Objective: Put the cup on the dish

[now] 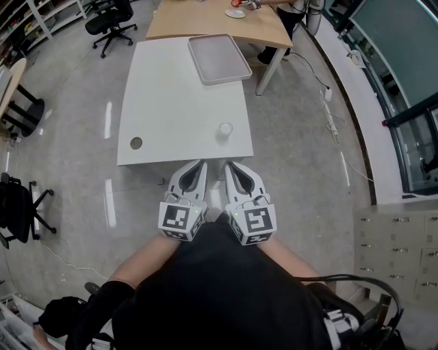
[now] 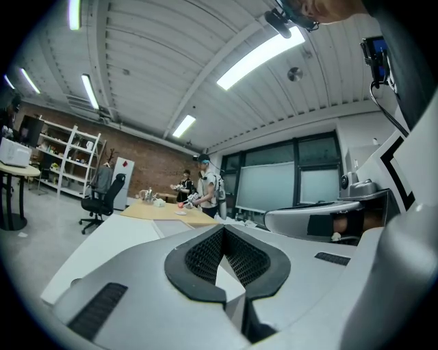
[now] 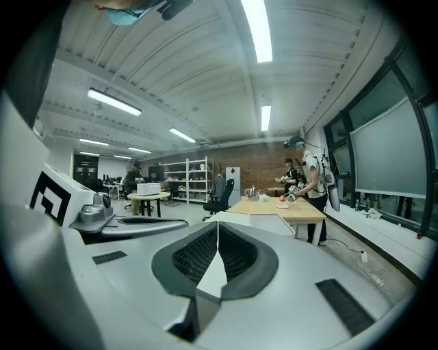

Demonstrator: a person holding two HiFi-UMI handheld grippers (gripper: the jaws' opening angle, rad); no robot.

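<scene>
A small white cup (image 1: 225, 128) stands upright near the front right corner of the white table (image 1: 171, 102). A grey rectangular tray (image 1: 219, 58) lies at the table's far end, well apart from the cup. Both grippers hang side by side just off the table's front edge, close to the person's body. The left gripper (image 1: 200, 165) (image 2: 224, 230) is shut with nothing in it. The right gripper (image 1: 230, 165) (image 3: 217, 225) is also shut and holds nothing. The cup is a short way ahead of the right gripper. Neither gripper view shows the cup.
A round dark hole (image 1: 136, 143) sits in the table's front left corner. A wooden table (image 1: 205, 20) with a small white dish (image 1: 235, 13) stands behind, where people (image 3: 311, 181) work. Office chairs (image 1: 113, 20) stand at the left, and cables (image 1: 332, 123) lie on the floor at the right.
</scene>
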